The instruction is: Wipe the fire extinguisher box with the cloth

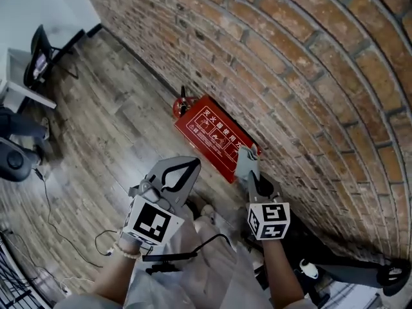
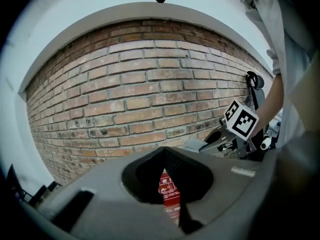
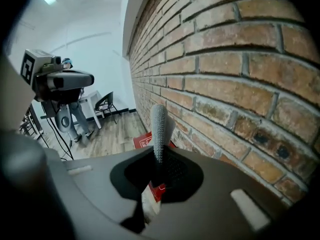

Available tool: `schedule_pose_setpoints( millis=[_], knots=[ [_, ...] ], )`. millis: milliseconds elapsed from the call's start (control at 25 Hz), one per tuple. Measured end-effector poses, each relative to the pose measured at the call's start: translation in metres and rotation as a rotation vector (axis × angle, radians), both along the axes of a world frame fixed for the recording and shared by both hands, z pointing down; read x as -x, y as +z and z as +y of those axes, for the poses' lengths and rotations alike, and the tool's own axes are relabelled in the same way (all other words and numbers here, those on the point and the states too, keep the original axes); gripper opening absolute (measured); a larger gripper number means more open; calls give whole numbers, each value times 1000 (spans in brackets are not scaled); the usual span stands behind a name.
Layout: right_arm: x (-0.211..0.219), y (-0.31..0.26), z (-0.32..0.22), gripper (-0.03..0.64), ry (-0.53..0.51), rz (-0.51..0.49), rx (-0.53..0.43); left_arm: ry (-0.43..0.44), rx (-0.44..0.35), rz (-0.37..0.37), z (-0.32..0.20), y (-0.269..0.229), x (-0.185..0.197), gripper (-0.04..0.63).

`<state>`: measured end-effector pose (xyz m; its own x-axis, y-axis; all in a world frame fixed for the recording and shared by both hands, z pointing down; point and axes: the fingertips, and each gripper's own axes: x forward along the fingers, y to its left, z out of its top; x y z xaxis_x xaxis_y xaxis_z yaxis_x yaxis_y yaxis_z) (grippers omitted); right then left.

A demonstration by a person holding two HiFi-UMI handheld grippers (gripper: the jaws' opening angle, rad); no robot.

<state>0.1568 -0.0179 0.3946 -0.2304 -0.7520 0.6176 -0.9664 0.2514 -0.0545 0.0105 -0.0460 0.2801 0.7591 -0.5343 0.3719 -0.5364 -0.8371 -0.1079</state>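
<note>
- R gripper (image 1: pixel 248 164) clamped on grey ribbed cloth (image 3: pixel 159 126), above near end of red metal fire extinguisher box (image 1: pixel 214 136); prob. ready to wipe.
- L gripper (image 1: pixel 194 164): jaws together, empty, held clear to left.

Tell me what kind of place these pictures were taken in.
Probably an indoor office or workshop room. It has a red brick wall, a grey-brown wood-plank floor and a black office chair beside a white table. A red fire extinguisher box sits on the floor against the wall.
</note>
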Motion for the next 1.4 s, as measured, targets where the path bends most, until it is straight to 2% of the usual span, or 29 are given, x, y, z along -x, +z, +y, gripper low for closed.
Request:
schedule_pose_setpoints(
  millis=[400, 920, 1400],
  knots=[
    [-7, -96, 18, 20, 2, 5, -145, 25, -136, 28, 14, -80, 1, -2],
    [4, -166, 40, 20, -51, 44, -298, 19, -170, 93, 40, -118, -4, -2],
    [6, -182, 46, 20, -47, 36, -333, 19, -208, 74, 48, -129, -3, -2]
  ],
)
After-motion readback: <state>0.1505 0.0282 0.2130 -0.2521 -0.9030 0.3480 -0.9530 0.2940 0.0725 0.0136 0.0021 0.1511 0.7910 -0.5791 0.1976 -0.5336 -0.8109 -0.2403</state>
